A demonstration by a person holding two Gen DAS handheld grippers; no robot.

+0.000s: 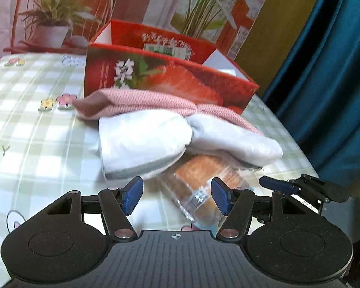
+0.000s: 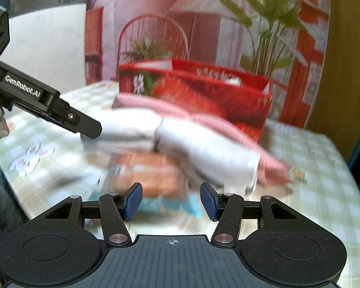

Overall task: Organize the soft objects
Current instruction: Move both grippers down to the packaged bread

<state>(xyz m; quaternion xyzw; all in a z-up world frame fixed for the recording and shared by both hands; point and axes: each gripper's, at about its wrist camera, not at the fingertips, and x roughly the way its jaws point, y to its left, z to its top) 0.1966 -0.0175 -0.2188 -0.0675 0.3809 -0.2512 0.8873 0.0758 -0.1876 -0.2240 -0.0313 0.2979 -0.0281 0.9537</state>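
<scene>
A pink knitted cloth (image 1: 141,100) lies against the front of an open red box (image 1: 170,76). A white folded cloth (image 1: 151,139) lies on top of it and over a wrapped piece of bread (image 1: 204,182). My left gripper (image 1: 176,198) is open, its blue pads on either side of the bread's near end, not touching. In the blurred right wrist view the pink cloth (image 2: 228,129), white cloth (image 2: 204,148), bread (image 2: 146,168) and red box (image 2: 204,88) show. My right gripper (image 2: 171,201) is open and empty, just short of the bread.
The table has a green checked cloth (image 1: 36,132) with flower prints. A printed backdrop with plants stands behind the box. A teal curtain (image 1: 324,72) hangs at the right. The other gripper's fingers (image 1: 278,184) reach in from the right; the left one (image 2: 84,124) shows in the right wrist view.
</scene>
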